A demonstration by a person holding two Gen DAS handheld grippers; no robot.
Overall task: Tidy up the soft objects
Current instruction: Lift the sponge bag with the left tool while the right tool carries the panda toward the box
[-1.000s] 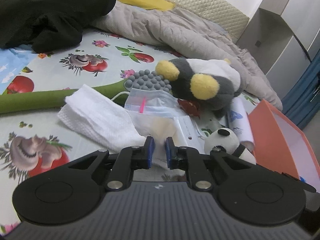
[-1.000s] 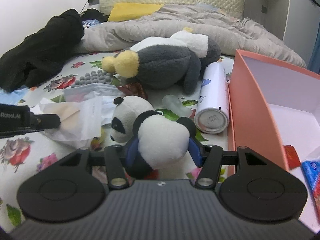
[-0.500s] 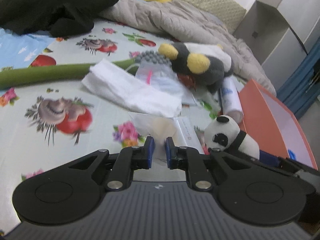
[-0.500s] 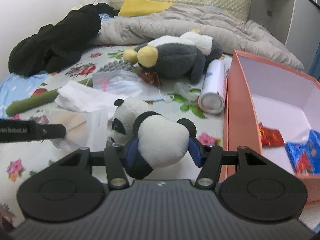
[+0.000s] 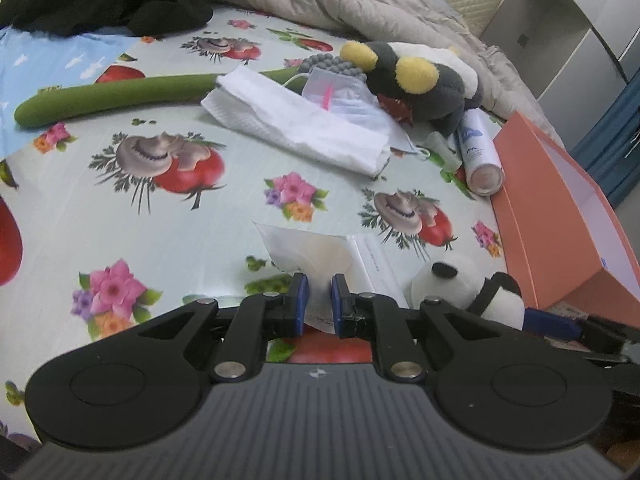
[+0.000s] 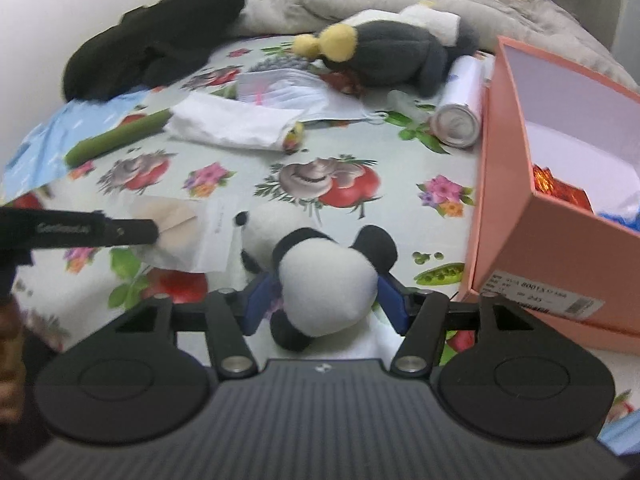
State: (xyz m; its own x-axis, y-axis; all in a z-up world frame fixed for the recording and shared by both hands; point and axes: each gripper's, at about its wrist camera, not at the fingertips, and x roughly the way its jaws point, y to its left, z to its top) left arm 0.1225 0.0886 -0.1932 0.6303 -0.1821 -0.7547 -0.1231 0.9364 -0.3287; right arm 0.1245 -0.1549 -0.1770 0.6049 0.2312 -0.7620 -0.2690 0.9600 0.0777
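Writing is scarce: the orange box (image 6: 556,216) at right carries a white label reading roughly "8001" and "245", the rest blurred, and the left gripper's finger bears unreadable grey lettering. Two plush toys show. One small panda (image 6: 326,280) sits clamped in the right gripper (image 6: 320,300), near the box's front corner. One grey-and-yellow toy (image 5: 420,76) lies far beside one spray can (image 5: 478,152). The left gripper (image 5: 317,302) pinches one clear packet (image 5: 320,256) above the floral sheet (image 5: 160,216).

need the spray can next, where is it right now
The spray can lies on its side on the bedsheet, against the pink box's left wall, just right of the grey plush.
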